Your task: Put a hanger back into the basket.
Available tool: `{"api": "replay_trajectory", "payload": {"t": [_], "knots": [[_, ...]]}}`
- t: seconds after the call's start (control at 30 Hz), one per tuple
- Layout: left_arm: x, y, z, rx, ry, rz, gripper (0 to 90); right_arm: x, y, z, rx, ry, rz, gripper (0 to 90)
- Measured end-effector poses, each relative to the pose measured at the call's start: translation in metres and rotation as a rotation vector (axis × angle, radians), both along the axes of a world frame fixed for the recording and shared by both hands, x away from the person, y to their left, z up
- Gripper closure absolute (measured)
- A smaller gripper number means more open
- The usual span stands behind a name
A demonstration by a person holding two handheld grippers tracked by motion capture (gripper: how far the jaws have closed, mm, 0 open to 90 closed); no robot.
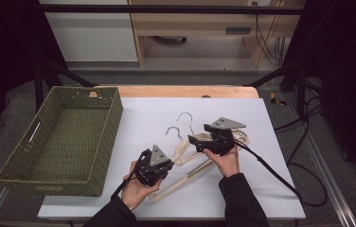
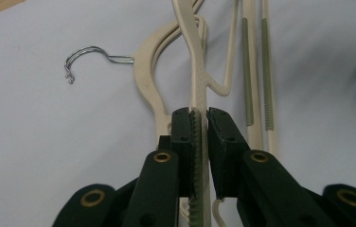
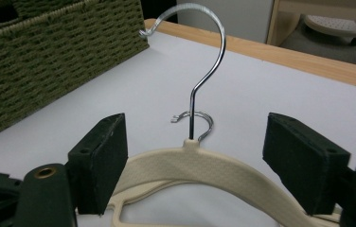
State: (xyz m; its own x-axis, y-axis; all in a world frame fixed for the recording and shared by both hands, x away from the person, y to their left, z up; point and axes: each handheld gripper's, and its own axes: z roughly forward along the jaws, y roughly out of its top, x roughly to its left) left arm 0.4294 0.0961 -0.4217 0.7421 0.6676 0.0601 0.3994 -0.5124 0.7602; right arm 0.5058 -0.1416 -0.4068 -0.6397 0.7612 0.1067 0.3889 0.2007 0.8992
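Hangers are being sorted: our left gripper (image 2: 200,118) clamps one cream plastic hanger (image 2: 196,71), while our right gripper (image 3: 228,161) straddles the upper hanger's (image 3: 200,163) neck, unclosed. Next we must pinch that neck and lift it toward the green woven basket (image 1: 39,182).

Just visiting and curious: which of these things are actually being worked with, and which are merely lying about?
In use:
cream hangers
left gripper, shut on a hanger arm
right gripper, open around the hanger neck

Lying about:
green woven basket
black cables

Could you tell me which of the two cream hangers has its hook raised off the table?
The upper hanger, between the right tool's open jaws: its hook stands upright, while the other hook lies flat.
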Motion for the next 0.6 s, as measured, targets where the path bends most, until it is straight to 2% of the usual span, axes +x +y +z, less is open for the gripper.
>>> {"api": "replay_trajectory", "payload": {"t": [0.13,0.17,0.2,0.27,0.3,0.37,0.4,0.47,0.5,0.57,0.6], "knots": [[-0.0019,-0.0019,-0.0007,0.0,0.003,-0.011,81.6,0.006,0.0068,-0.0073,-0.029,0.012,0.012,32.9],[-0.0022,-0.0017,-0.0008,-0.001,0.006,-0.013,81.6,0.0075,0.0088,-0.0094,-0.022,0.014,0.02,40.9],[-0.0022,-0.0017,-0.0008,-0.001,0.006,-0.013,81.7,0.0075,0.0088,-0.0094,-0.022,0.014,0.02,40.9],[-0.0027,-0.0016,-0.0005,-0.001,0.007,-0.017,81.7,0.0065,0.0081,-0.0078,-0.018,0.008,0.032,52.7],[-0.0027,-0.0016,-0.0005,-0.001,0.007,-0.017,81.7,0.0065,0.0081,-0.0078,-0.018,0.008,0.032,52.7],[-0.003,-0.0016,-0.0007,-0.004,0.012,-0.019,81.6,0.0058,0.0067,-0.0048,-0.007,0.008,0.038,61.9],[-0.0031,-0.0017,-0.0008,-0.004,0.017,-0.021,81.6,0.0058,0.0067,-0.0048,-0.007,0.008,0.038,61.9],[-0.0036,-0.0019,-0.0017,-0.001,0.021,-0.026,81.7,0.0054,0.0042,-0.0016,0.001,0.008,0.054,70.8],[-0.0037,-0.0019,-0.0023,0.0,0.024,-0.029,81.7,0.0054,0.0042,-0.0016,0.001,0.008,0.054,70.8],[-0.0035,-0.0015,-0.0033,-0.003,0.029,-0.03,81.6,0.0061,0.0036,-0.0008,-0.003,0.022,0.059,80.3],[-0.0035,-0.0015,-0.0033,-0.003,0.029,-0.03,81.5,0.0061,0.0036,-0.0008,-0.003,0.022,0.059,80.3]]}}
